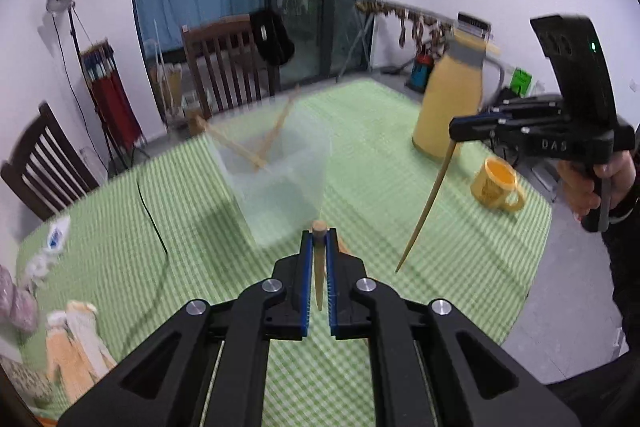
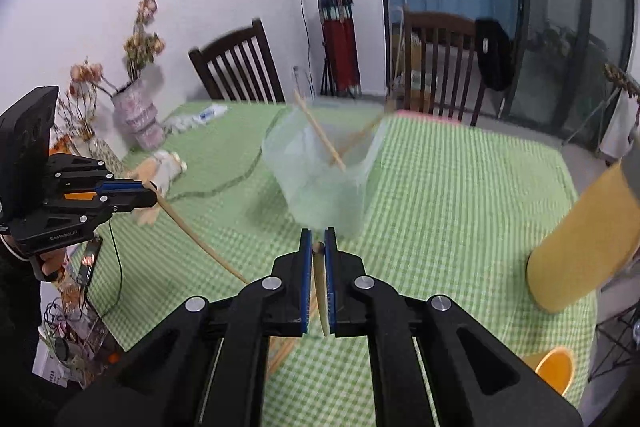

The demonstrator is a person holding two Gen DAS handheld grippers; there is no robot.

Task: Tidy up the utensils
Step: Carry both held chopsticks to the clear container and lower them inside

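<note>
A clear plastic container stands mid-table on the green checked cloth, with several wooden chopsticks leaning inside; it also shows in the right wrist view. My left gripper is shut on a wooden chopstick, held above the cloth just in front of the container. My right gripper is shut on another wooden chopstick. In the left wrist view the right gripper holds its chopstick hanging down, right of the container. The left gripper shows at the left with its chopstick.
A tall yellow jug and a yellow mug stand at the table's right. A vase of dried flowers, plush toys and a black cable lie at the left. Wooden chairs stand behind the table.
</note>
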